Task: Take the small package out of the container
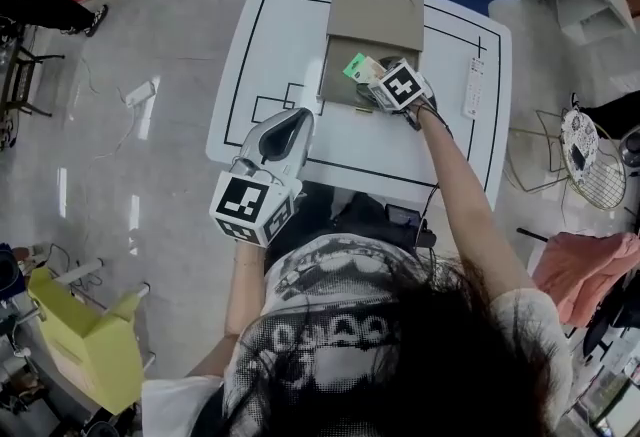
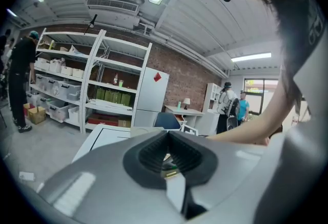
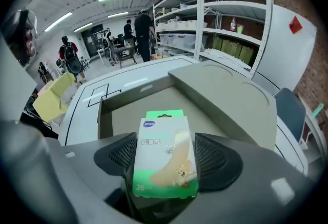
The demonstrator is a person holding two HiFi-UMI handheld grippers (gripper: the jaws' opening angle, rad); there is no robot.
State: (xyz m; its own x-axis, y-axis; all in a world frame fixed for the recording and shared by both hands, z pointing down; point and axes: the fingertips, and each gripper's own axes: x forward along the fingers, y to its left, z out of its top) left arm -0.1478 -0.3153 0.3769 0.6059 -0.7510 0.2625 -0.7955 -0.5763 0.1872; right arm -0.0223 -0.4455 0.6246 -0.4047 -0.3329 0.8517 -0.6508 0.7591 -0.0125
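The right gripper [image 3: 165, 166] has its jaws spread wide on either side of the small bandage package [image 3: 165, 151], which stands upright between the pads. Gripper and package are over the near right corner of the open cardboard box [image 3: 133, 107], whose visible floor is bare. The box's lid [image 1: 375, 15] is folded back on the far side. A white remote [image 1: 475, 87] lies on the table [image 1: 285, 15] right of the box. The left gripper [image 1: 280, 140], jaws closed on nothing, hangs well to the near left of the box.

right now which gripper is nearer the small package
Right. The small package sits between the jaws of the right gripper at the box; the left gripper hovers over the table's near edge.
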